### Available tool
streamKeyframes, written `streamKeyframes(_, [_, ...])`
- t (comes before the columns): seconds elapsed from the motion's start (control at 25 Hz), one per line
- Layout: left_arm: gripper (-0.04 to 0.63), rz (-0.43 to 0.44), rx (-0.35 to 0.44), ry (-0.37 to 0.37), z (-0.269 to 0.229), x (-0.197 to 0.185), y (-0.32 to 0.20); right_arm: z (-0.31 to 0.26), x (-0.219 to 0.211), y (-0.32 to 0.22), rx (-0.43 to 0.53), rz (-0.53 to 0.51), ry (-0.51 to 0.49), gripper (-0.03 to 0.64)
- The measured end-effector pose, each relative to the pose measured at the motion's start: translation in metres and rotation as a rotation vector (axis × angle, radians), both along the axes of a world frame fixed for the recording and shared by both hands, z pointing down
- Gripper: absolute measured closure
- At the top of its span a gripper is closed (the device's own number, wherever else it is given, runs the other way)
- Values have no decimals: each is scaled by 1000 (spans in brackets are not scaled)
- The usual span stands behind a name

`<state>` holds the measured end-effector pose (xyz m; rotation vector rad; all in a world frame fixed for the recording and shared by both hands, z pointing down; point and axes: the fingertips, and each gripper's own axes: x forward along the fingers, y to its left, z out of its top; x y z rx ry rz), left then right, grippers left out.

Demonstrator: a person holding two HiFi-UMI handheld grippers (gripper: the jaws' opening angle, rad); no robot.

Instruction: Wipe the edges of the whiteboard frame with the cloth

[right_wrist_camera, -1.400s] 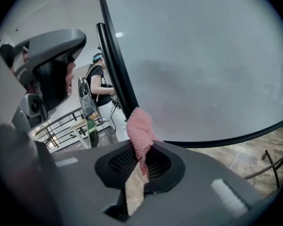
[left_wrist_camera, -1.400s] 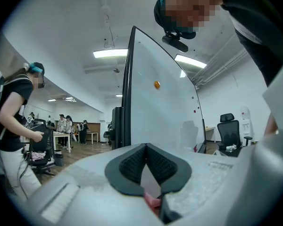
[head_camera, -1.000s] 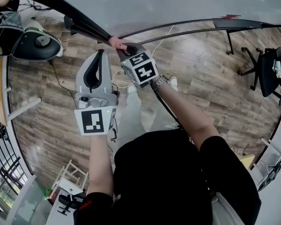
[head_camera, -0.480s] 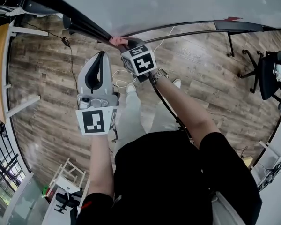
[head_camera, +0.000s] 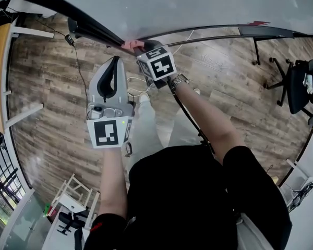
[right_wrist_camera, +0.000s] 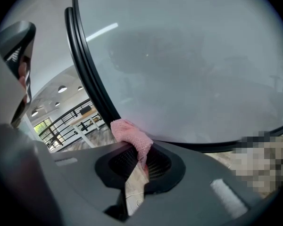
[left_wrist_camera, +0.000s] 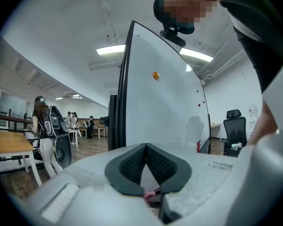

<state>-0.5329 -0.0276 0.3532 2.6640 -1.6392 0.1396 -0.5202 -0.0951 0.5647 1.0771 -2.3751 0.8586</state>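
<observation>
Right gripper (head_camera: 140, 49): jaws pinching a pink cloth (right_wrist_camera: 131, 132). A fold of it bulges out above the pads. The tail hangs down between them.

Cloth sits against the black whiteboard frame (right_wrist_camera: 87, 69), right at the corner where two edges meet. In the head view the cloth (head_camera: 131, 45) shows at that same corner, the frame (head_camera: 91, 27) running away up-left on one side and a second edge running off to the right. The whiteboard (head_camera: 198, 4) face lies beyond both.

Left gripper (head_camera: 115, 61): jaws pressed together at the tips, nothing held. A small pink speck shows at the base of its pads in the left gripper view. Can't tell whether that is the cloth seen through the gap. It hangs just beside the right gripper, a little back from the frame, idle.

Judgement: wiping is under way, at a corner.
- What matters next is direction: both edges lead away from the jaws, so the cloth must travel lengthwise along one of them.
- Right hand is the working one and is already on the frame.
- Risk: only a small fold bears on the edge, so it could ride off onto the board face.
</observation>
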Motion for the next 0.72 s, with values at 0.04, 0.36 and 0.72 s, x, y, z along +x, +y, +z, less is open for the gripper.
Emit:
streamKeyframes(0.04, [594, -1, -1, 1, 1, 1, 0, 0, 1, -1, -1, 1, -2, 586])
streamKeyframes(0.36, [594, -12, -8, 18, 3, 11, -2, 1, 15, -1, -6, -2, 11, 586])
streamKeyframes(0.72, [594, -21, -12, 32, 6, 25, -7, 1, 30, -3, -8, -12, 24, 584])
